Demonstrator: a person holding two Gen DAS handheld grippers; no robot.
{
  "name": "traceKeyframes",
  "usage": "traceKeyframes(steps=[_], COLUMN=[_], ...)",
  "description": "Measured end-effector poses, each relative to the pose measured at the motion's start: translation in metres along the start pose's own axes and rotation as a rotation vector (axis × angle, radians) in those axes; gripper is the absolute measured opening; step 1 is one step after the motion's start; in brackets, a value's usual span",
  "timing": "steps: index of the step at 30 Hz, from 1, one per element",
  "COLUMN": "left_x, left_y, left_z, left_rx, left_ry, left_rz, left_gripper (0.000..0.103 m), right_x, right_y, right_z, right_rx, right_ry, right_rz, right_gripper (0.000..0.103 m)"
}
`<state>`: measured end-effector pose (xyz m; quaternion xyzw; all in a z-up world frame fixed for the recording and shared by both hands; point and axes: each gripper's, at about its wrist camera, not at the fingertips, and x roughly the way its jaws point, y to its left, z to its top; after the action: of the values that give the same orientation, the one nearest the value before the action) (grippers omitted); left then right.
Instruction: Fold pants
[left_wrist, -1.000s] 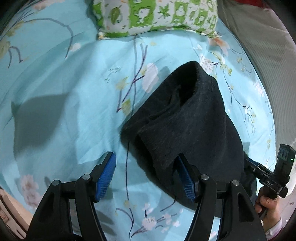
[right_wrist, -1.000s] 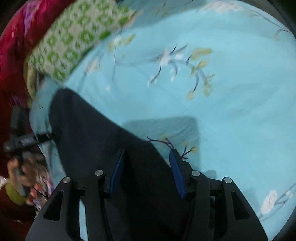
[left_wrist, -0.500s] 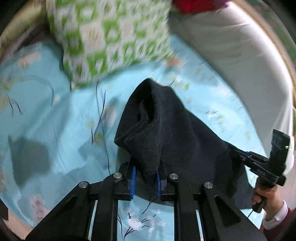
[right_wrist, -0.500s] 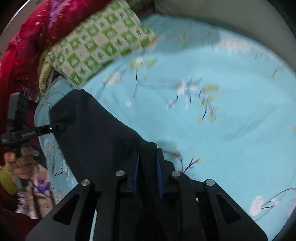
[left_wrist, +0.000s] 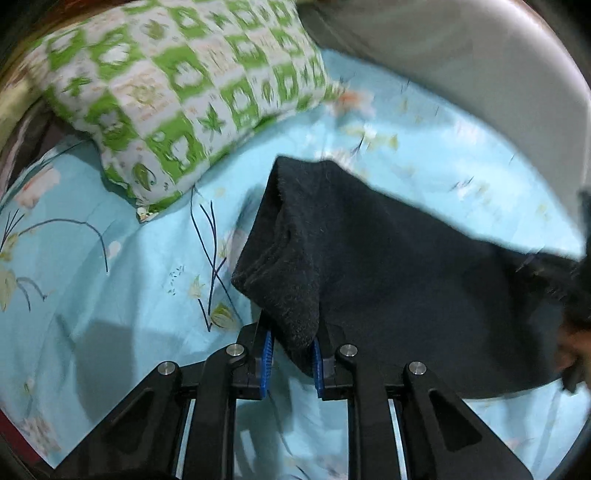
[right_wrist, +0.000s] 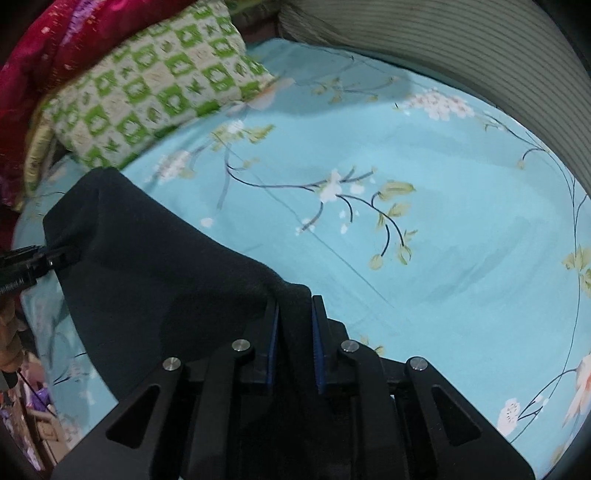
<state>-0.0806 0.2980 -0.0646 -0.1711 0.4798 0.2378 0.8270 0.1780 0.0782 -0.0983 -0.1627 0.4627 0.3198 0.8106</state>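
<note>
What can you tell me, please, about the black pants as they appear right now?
The black pants look like thick, fuzzy knit, folded over with a ribbed hem. Each end is pinched between blue pads: one by the left hand-held gripper, the other by the right hand-held gripper. The cloth spans between them over the floral blue bedsheet, near a green checked pillow.

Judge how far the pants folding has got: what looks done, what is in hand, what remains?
Done: both grippers have a hold. The left gripper is shut on one end of the black pants, the right gripper on another edge. In hand: the fabric hangs between them above the floral bedsheet. Left: no finished, flat fold shows yet; carrying over and laying down remain.
</note>
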Motion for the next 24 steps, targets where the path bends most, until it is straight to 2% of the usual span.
traceKeyframes(steps=[3, 7, 9, 10, 11, 14, 17, 24], left_x=[0.014, -0.008, -0.025, -0.033, -0.04, -0.05, -0.049, -0.027], left_y=[-0.011, -0.019, -0.018, -0.019, -0.021, -0.036, -0.065, -0.17], left_z=[0.001, 0.006, 0.007, 0.009, 0.01, 0.019, 0.027, 0.032], left_rx=[0.068, 0.105, 0.113, 0.117, 0.12, 0.14, 0.192, 0.376], left_ry=[0.019, 0.004, -0.026, -0.044, -0.056, -0.063, -0.039, 0.045], left_rz=[0.075, 0.125, 0.149, 0.144, 0.13, 0.061, -0.037, -0.23], left_gripper=[0.025, 0.034, 0.047, 0.048, 0.049, 0.05, 0.051, 0.054], right_x=[0.002, -0.026, -0.048, -0.056, -0.068, -0.093, -0.113, -0.161], right_y=[-0.003, -0.016, -0.029, -0.032, -0.039, -0.056, -0.074, -0.103], right_z=[-0.003, -0.012, -0.028, -0.035, -0.047, -0.083, -0.123, -0.209], right_rx=[0.046, 0.137, 0.207, 0.234, 0.276, 0.384, 0.499, 0.726], right_ry=[-0.002, -0.042, -0.064, -0.072, -0.086, -0.105, -0.116, -0.17], right_rz=[-0.011, 0.012, 0.032, 0.041, 0.05, 0.067, 0.057, -0.03], right_gripper=[0.026, 0.03, 0.038, 0.043, 0.047, 0.048, 0.048, 0.049])
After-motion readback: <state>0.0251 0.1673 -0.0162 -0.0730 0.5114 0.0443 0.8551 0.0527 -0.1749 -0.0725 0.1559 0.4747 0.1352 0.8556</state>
